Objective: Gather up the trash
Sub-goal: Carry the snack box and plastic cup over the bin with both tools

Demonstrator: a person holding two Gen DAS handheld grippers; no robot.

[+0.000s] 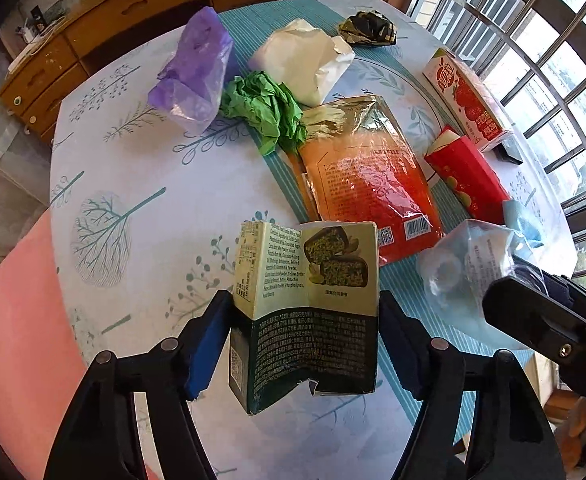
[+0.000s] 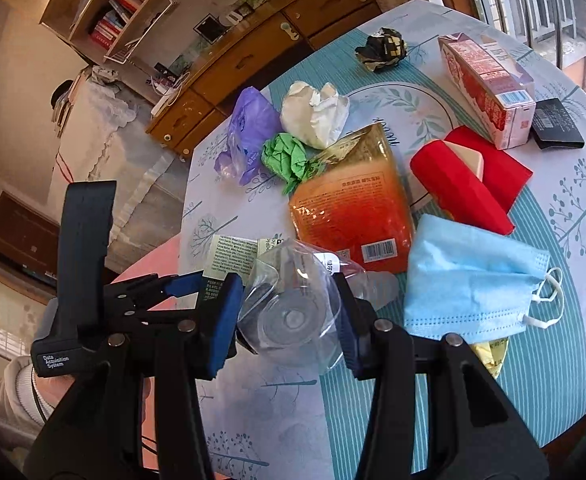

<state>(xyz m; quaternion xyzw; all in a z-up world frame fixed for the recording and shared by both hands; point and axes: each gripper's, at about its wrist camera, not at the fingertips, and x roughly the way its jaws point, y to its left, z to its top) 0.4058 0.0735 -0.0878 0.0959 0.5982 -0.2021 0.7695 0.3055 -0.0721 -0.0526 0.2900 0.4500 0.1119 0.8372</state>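
A creased green and cream snack box (image 1: 309, 280) stands on edge between the blue pads of my left gripper (image 1: 305, 304), which is shut on its two sides. In the right wrist view a crushed clear plastic bottle (image 2: 293, 308) sits between the fingers of my right gripper (image 2: 289, 292), shut on it just above the table. The same bottle (image 1: 461, 272) shows right of the box in the left wrist view. The left gripper (image 2: 213, 292) and the snack box (image 2: 233, 256) lie just left of the bottle.
On the patterned round table (image 1: 133, 168) lie a purple bag (image 1: 197, 72), white paper (image 1: 305, 60), green paper (image 1: 265, 112), an orange pouch (image 1: 365, 176), a red packet (image 1: 469, 172), a strawberry carton (image 1: 469, 100), a foil ball (image 1: 369, 28) and a blue mask (image 2: 473, 280). A wooden cabinet (image 1: 133, 20) stands behind.
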